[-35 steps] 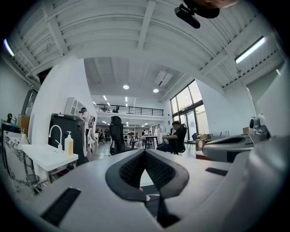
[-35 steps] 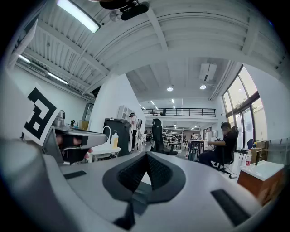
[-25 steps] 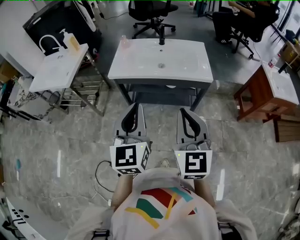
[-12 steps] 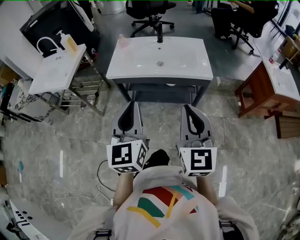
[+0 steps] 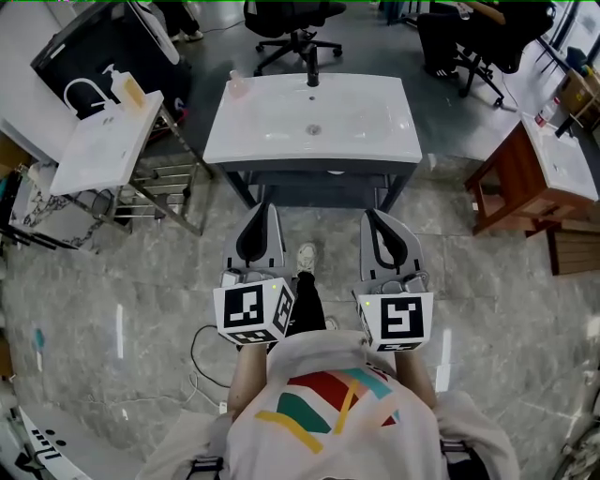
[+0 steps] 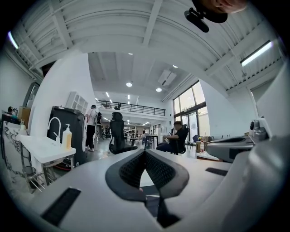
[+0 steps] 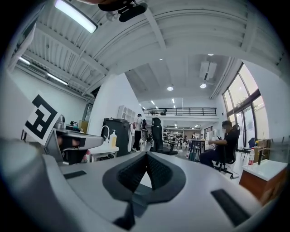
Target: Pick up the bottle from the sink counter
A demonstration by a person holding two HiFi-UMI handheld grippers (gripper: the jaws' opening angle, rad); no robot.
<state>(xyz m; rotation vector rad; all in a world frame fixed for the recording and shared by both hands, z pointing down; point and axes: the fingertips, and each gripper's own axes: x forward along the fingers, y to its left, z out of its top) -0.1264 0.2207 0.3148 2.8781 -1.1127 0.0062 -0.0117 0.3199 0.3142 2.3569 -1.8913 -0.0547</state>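
Note:
A small pale pink bottle (image 5: 238, 86) stands at the back left corner of the white sink counter (image 5: 375, 141), left of the black faucet (image 5: 312, 77). In the head view both grippers are held side by side over the floor, short of the counter's front edge and pointing at it. My left gripper (image 5: 264, 210) is shut with nothing between its jaws, and its own view shows the tips (image 6: 145, 152) meeting. My right gripper (image 5: 369, 217) is likewise shut and empty, tips (image 7: 146, 155) together. The bottle is far from both.
A second white sink (image 5: 98, 145) on a metal stand, with a soap dispenser (image 5: 131, 89), stands at the left. A wooden stand (image 5: 511, 192) with another basin is at the right. Office chairs (image 5: 291, 28) and a seated person are behind the counter. A cable (image 5: 202, 352) lies on the floor.
The person has stepped toward the sink counter, which now sits closer and larger. A shoe has come forward between the grippers. Both grippers stay shut and level.

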